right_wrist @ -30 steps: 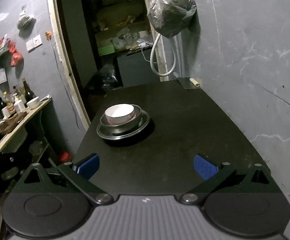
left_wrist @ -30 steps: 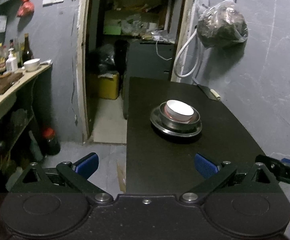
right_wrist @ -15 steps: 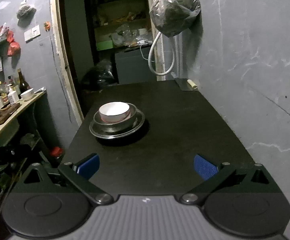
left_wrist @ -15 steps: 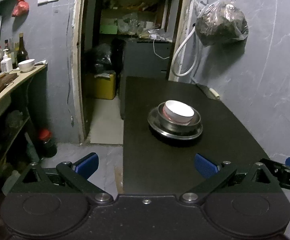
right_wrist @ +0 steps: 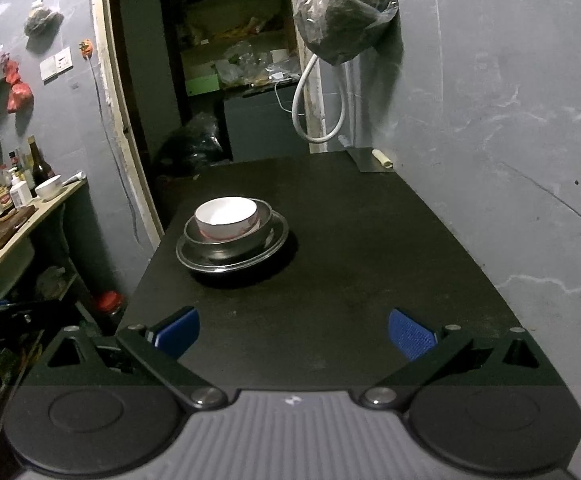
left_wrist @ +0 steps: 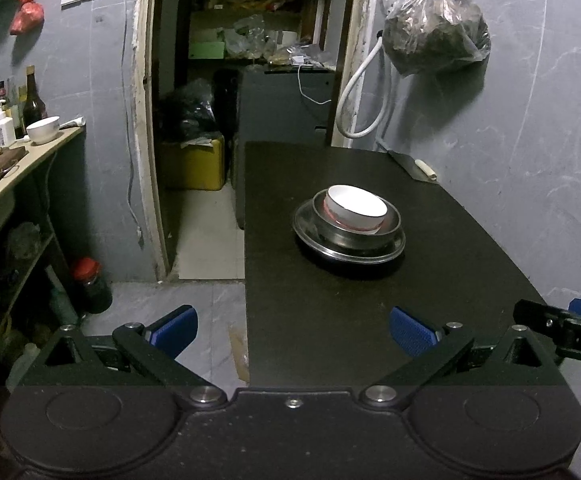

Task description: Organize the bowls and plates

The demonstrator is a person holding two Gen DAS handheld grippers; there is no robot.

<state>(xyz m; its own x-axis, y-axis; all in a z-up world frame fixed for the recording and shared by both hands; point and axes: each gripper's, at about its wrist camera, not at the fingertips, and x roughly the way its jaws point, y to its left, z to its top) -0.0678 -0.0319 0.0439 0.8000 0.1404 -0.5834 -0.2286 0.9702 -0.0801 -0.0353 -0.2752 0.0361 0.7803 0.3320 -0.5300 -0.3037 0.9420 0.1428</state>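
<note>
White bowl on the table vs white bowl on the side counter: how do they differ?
The white bowl on the table sits nested inside a metal bowl on a metal plate; the white bowl on the counter stands alone beside bottles. The table one shows a reddish band low on its outside; the counter one looks plain. Both are upright and white.

The left tool (left_wrist: 293, 330) is matte black: two angular linkage arms with triangular cut-outs, silver pivot screws at the joints, and fingers tipped with blue ribbed pads (left_wrist: 412, 336). Its smooth black housing carries two round raised discs and one small centre screw. The right tool (right_wrist: 293, 331) has the same black linkage, silver pivots and blue pads (right_wrist: 411, 334), but a grey ribbed centre panel bearing a small white mark. White lettering, perhaps "DA", shows on its side in the left view.
</note>
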